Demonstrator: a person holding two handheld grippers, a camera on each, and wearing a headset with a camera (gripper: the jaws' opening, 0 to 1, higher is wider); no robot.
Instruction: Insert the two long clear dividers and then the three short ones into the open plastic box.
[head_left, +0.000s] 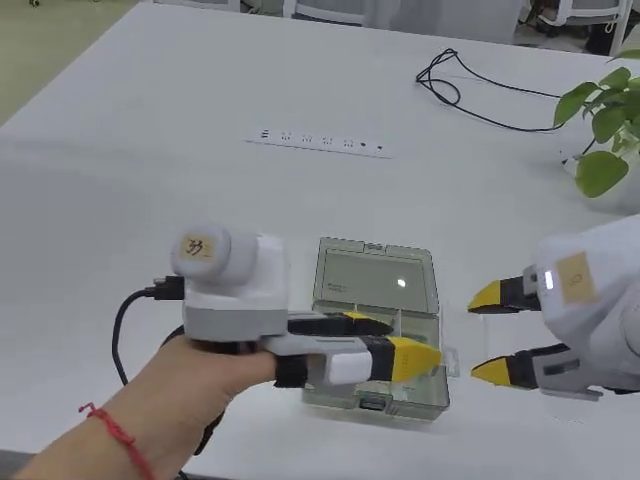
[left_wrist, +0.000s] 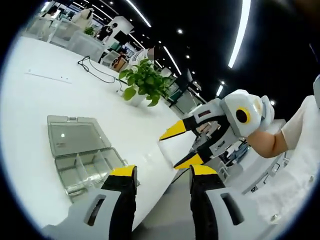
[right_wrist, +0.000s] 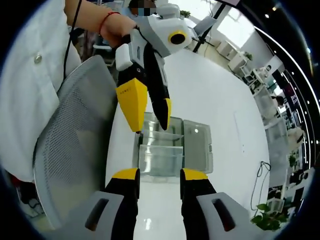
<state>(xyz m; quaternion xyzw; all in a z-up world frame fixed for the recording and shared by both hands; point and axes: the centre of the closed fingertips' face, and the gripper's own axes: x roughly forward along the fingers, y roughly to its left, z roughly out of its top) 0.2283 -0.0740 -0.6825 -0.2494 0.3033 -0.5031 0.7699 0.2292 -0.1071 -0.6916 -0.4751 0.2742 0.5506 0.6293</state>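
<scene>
The clear plastic box (head_left: 422, 392) lies near the table's front edge, its lid (head_left: 375, 275) folded back flat. Thin clear dividers (left_wrist: 92, 162) appear to stand in its base, splitting it into small compartments. My left gripper (head_left: 395, 342) hovers over the left part of the base, open, with nothing between its yellow-tipped fingers. My right gripper (head_left: 492, 333) is just right of the box, open and empty. In the right gripper view the box (right_wrist: 172, 150) lies ahead of my right gripper (right_wrist: 160, 175), with the left gripper (right_wrist: 145, 107) above it. In the left gripper view the right gripper (left_wrist: 180, 147) is beyond my left gripper (left_wrist: 162, 172).
A white power strip (head_left: 320, 141) lies mid-table, with a black cable (head_left: 470, 90) looped at the back right. A green plant (head_left: 605, 130) stands at the right edge. A grey mesh chair (right_wrist: 75, 135) sits by the table's front edge.
</scene>
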